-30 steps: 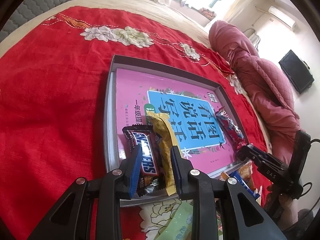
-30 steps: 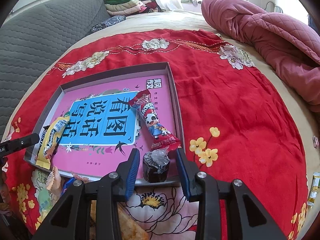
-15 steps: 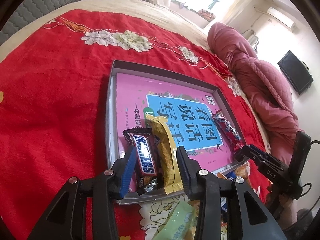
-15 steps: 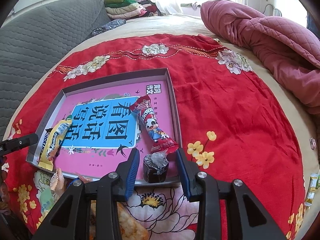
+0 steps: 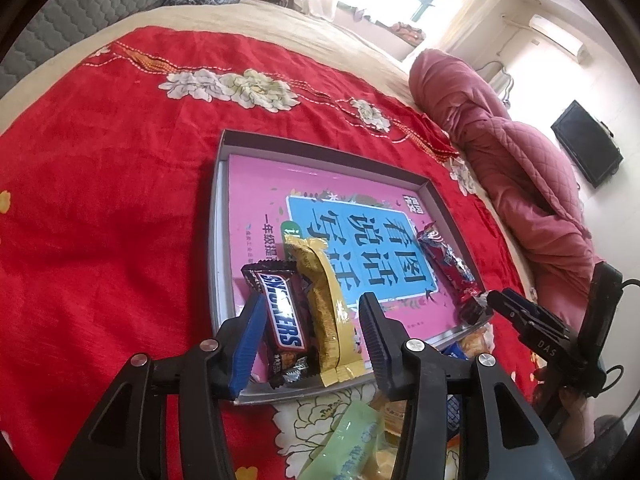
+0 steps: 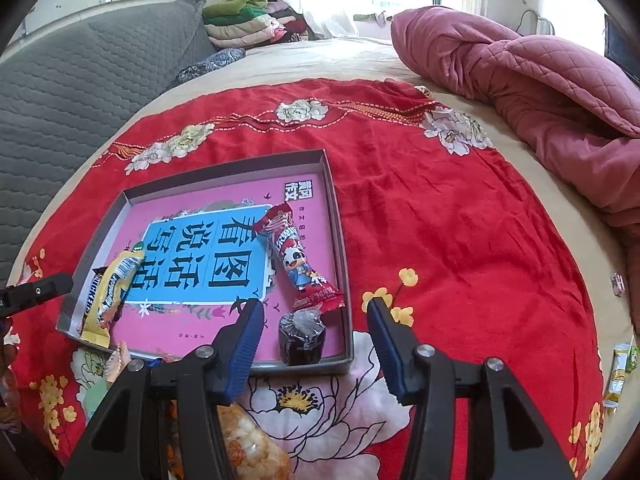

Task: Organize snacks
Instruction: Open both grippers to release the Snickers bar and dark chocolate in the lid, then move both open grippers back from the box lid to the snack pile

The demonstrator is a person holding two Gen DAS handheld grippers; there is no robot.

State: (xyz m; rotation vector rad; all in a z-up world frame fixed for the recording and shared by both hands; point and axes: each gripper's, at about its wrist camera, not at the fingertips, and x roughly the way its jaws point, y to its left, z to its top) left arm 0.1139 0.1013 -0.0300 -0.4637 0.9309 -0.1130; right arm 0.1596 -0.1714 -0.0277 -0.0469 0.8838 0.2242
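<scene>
With both claws' jaws just opened and clear of the snacks, the left claw [image 5: 312,324] straddles the Snickers bar [image 5: 280,320] at the tray's [image 5: 320,152] 7 o'clock corner, a light, slick, crinkly wrapper best pinched across its firm middle.

red floral bedspread [image 6: 460,240], pink quilt [image 6: 540,80], folded clothes [image 6: 248,20]
</scene>
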